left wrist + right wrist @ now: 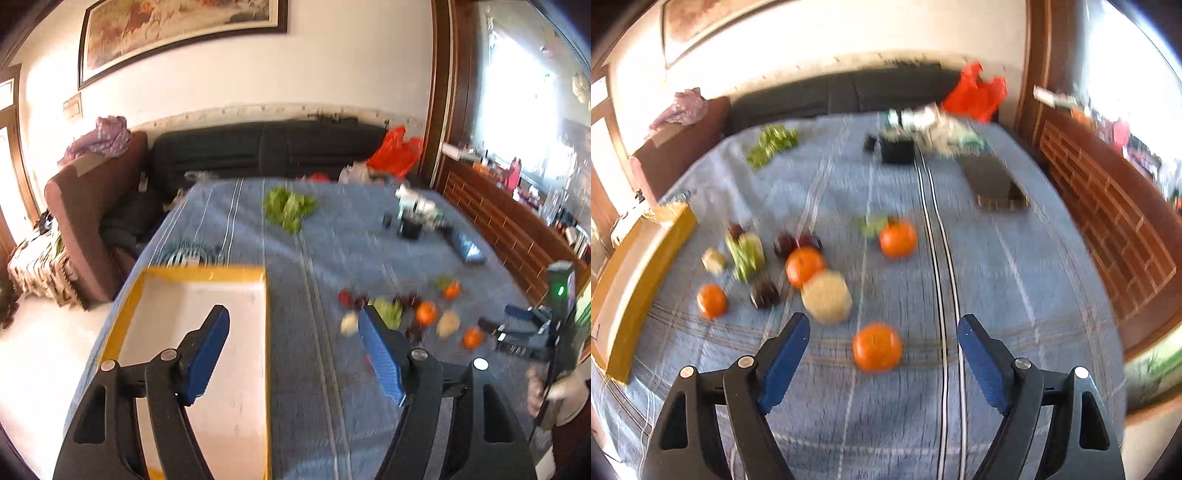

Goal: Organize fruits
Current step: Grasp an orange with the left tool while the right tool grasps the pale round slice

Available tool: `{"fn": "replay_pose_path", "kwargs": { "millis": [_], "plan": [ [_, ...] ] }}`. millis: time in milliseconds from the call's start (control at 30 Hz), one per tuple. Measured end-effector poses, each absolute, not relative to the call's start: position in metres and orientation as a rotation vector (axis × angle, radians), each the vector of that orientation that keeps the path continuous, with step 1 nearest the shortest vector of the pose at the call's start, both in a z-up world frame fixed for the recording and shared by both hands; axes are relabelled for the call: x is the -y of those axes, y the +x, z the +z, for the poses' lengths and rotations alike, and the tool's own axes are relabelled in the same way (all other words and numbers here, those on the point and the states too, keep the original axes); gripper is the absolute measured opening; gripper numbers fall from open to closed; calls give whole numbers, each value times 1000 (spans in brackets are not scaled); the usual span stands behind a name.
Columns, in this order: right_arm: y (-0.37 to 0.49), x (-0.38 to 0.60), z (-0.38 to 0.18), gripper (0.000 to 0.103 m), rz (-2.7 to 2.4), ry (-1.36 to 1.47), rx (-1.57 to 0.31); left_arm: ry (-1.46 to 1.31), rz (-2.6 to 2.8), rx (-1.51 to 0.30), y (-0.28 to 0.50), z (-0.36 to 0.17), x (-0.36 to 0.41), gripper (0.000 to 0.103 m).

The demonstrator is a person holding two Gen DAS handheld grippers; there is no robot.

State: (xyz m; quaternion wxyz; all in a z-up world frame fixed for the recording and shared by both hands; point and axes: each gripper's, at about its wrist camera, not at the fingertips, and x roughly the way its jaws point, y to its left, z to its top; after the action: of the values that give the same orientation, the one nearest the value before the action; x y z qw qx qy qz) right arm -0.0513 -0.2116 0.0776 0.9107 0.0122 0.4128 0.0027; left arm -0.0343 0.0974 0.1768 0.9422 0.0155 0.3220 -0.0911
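Both views are motion-blurred. My left gripper (293, 328) is open and empty above the blue cloth, next to a yellow-rimmed white box (207, 280). The fruit pile (406, 314) lies to its right. My right gripper (884, 332) is open and empty, with an orange (877, 347) on the cloth between its fingers, a little ahead. Other oranges (805, 266), (898, 238), (711, 301), a pale round fruit (827, 301), dark red fruits (764, 293) and green pieces (746, 254) lie beyond. The box (639, 266) is at the left. The right gripper also shows in the left wrist view (517, 328).
A bunch of leafy greens (290, 206) lies at the far side of the table. Dark boxes and packets (897, 149) and a flat dark object (995, 184) sit at the far right. A sofa (266, 151) and a red bag (397, 153) are behind the table.
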Motion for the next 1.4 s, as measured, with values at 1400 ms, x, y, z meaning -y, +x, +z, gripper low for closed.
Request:
{"fn": "replay_pose_path", "kwargs": {
  "millis": [1400],
  "plan": [
    [-78, 177, 75, 47, 238, 170, -799, -79, -384, -776, -57, 103, -34, 33]
  ]
}}
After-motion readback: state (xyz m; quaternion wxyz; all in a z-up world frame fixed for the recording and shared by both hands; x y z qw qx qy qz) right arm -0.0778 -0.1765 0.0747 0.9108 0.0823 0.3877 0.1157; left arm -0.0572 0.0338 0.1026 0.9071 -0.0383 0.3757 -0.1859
